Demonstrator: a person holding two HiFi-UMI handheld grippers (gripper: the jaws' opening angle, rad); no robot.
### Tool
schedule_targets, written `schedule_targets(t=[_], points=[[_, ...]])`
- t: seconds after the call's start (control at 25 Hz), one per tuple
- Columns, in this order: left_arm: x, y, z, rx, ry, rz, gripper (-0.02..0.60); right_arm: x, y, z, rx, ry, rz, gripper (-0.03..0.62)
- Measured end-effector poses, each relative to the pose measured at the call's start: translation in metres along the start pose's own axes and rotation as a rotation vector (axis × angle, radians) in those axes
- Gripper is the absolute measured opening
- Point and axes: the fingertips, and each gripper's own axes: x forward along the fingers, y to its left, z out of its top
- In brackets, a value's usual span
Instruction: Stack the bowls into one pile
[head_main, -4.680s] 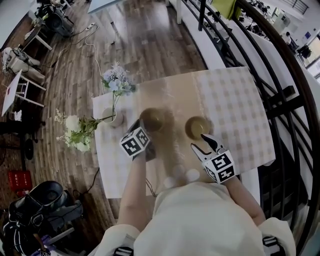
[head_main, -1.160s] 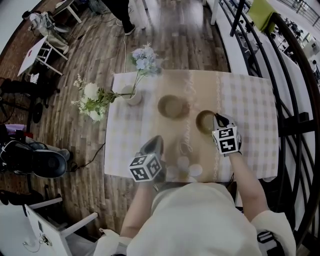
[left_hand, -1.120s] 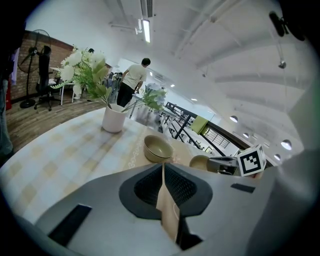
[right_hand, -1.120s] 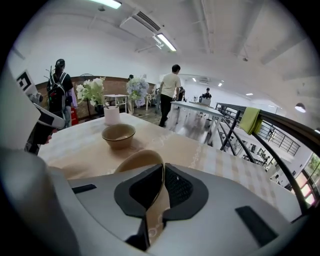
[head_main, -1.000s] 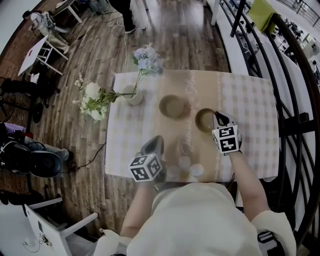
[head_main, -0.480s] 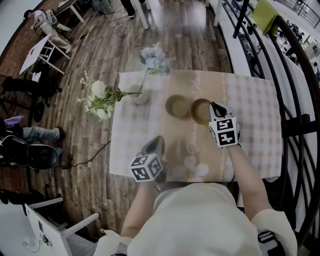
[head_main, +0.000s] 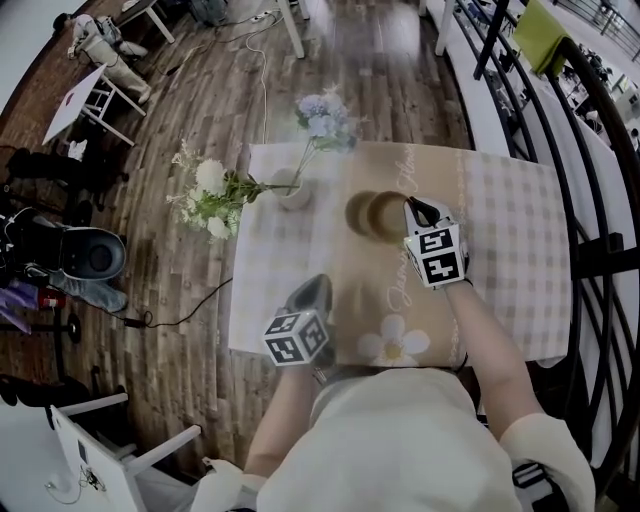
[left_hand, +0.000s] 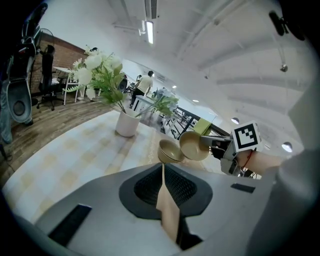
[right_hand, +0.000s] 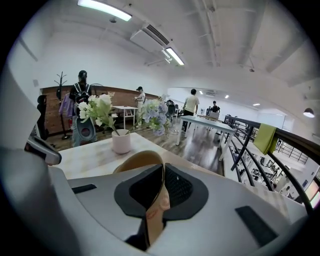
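**1 bowl in the air, 1 on the desk**

We see the right hand-held gripper (head_main: 412, 207) clenched on the rim of a tan bowl (head_main: 390, 214). In the right gripper view its jaws pinch the bowl's wall (right_hand: 137, 161) edge-on, with the rim rising just ahead of them. From the left gripper view this held bowl (left_hand: 194, 146) hangs tilted, its opening turned toward us, clear of the desk (head_main: 500, 230). It sits just beside and slightly above the second bowl (left_hand: 169, 151). In the head view the 2 bowls overlap, and the second bowl (head_main: 360, 212) rests upright on the brown centre strip of the cloth. We cannot tell whether their rims touch.

The left hand-held gripper (head_main: 315, 287) is clenched on nothing, its jaws pressed together in its own view (left_hand: 162, 180). It hovers near the desk's front edge, well apart from both bowls and pointing toward them.

Further out, a white vase (head_main: 293, 190) stands left of the bowls on the checked cloth. White flowers (head_main: 212, 188) lean out over the desk's left edge, and blue flowers (head_main: 325, 112) rise toward the far edge. A daisy print (head_main: 395, 343) marks the cloth near the front. A dark railing (head_main: 600, 250) runs along the right.
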Motion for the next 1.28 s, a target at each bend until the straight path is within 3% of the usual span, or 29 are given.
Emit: schedule_targets(t=[0.68,1.28], points=[[0.001,0.027,0.008,-0.008,0.019,-0.01,0.014,0.048,0.049,0.012,-0.028,0.047,0.046,0.014],[0.0,0.037,0.006,-0.012,0.03,-0.024,0.014,0.056,0.046,0.005,-0.007,0.068,0.01,0.017]])
